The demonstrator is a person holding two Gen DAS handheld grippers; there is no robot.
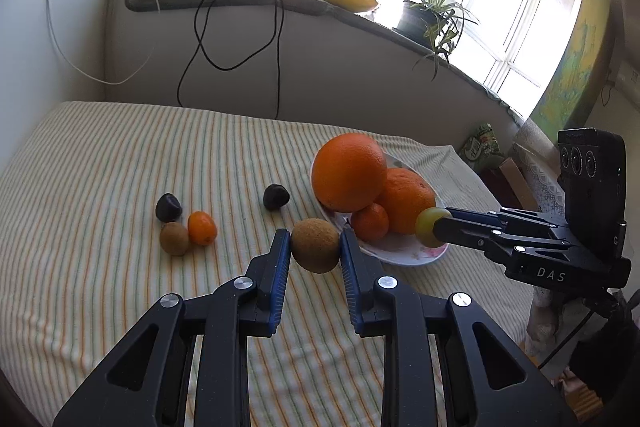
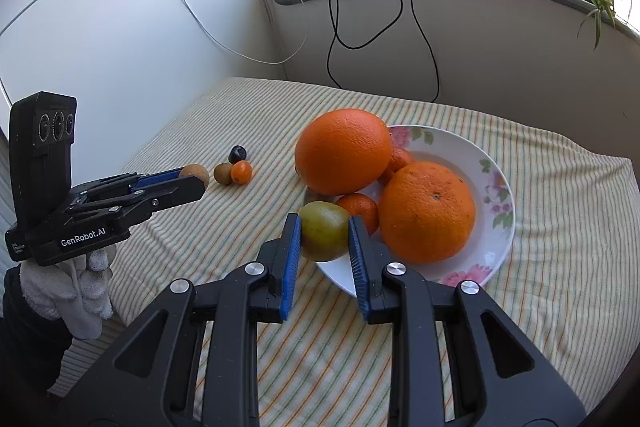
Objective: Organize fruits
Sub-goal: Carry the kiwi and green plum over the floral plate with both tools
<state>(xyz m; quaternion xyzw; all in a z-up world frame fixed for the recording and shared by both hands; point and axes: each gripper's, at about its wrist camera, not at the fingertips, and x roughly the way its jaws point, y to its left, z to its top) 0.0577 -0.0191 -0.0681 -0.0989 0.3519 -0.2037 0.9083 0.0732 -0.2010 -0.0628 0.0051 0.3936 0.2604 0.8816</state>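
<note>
The left gripper (image 1: 315,247) pinches a fuzzy brown kiwi (image 1: 315,245) between its blue pads, held clear of the striped cloth (image 1: 100,163). The right gripper (image 2: 325,233) pinches a smooth yellow-green round fruit (image 2: 324,230) the same way, at the near rim of the flowered white plate (image 2: 494,183).

The risks, as a judgement: both fruits are round and gripped near the pad tips, so a tilt or a slackening could let either one squirt out and roll across the cloth. Just beyond the right jaws, the biggest orange (image 2: 343,151) leans on the plate's far-left edge over smaller fruit; a nudge from the incoming fruit or the fingers could tip it off onto the cloth. The two grippers also sit close together near the plate and could collide.

Counted: the plate holds two large oranges and what looks like two small mandarins, one partly hidden. Beyond the left jaws on the cloth lie two dark plum-like fruits, one small brown kiwi (image 1: 174,238) and one small orange kumquat-like fruit (image 1: 202,227). Two fruits are in the jaws.
</note>
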